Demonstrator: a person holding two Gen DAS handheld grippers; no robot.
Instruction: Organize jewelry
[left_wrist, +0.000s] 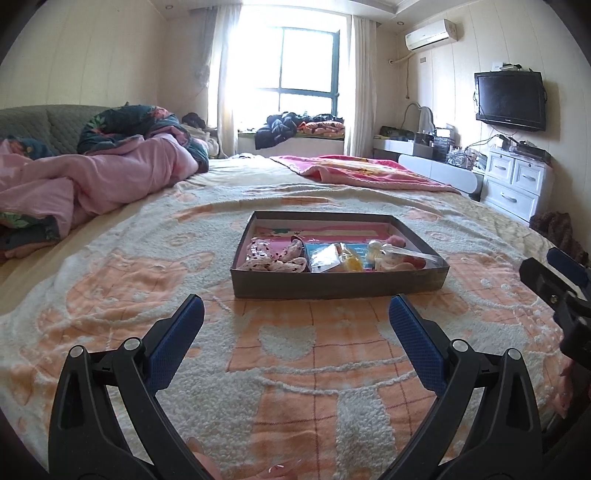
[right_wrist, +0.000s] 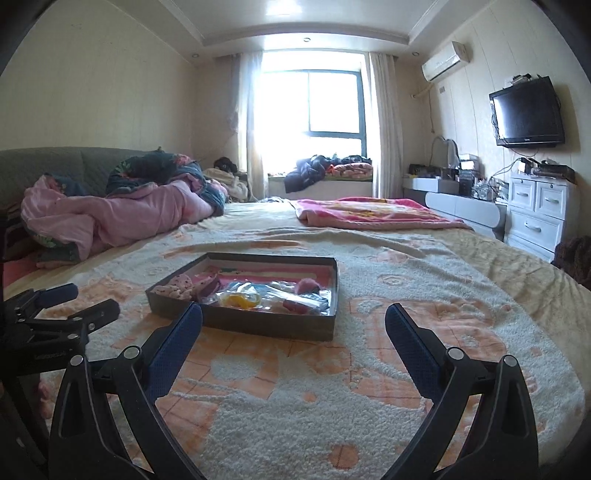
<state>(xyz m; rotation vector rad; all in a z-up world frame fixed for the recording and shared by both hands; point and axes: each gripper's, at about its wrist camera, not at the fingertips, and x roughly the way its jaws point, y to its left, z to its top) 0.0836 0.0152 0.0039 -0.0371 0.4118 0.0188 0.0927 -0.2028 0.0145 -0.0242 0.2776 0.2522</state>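
nearest, left black gripper with blue pads (left_wrist: 295, 314) spread wide and empty, hovering above the fuzzy peach-and-cream bedspread (left_wrist: 295, 369); right black gripper with blue pads (right_wrist: 293, 321) likewise spread, empty. just beyond, shallow grey cardboard tray (left_wrist: 340, 282) resting flat on the bedspread, holding a pink spotted fabric piece (left_wrist: 269, 254), clear plastic packets (left_wrist: 332, 258) and a yellow trinket (left_wrist: 352, 263), all jumbled along the near wall. nothing sorted yet, judging by that heap; whole task apparently left. open bedspread all around the tray, low walls the only edges to clear. farther left, crumpled pink quilt (left_wrist: 92, 181), well apart.
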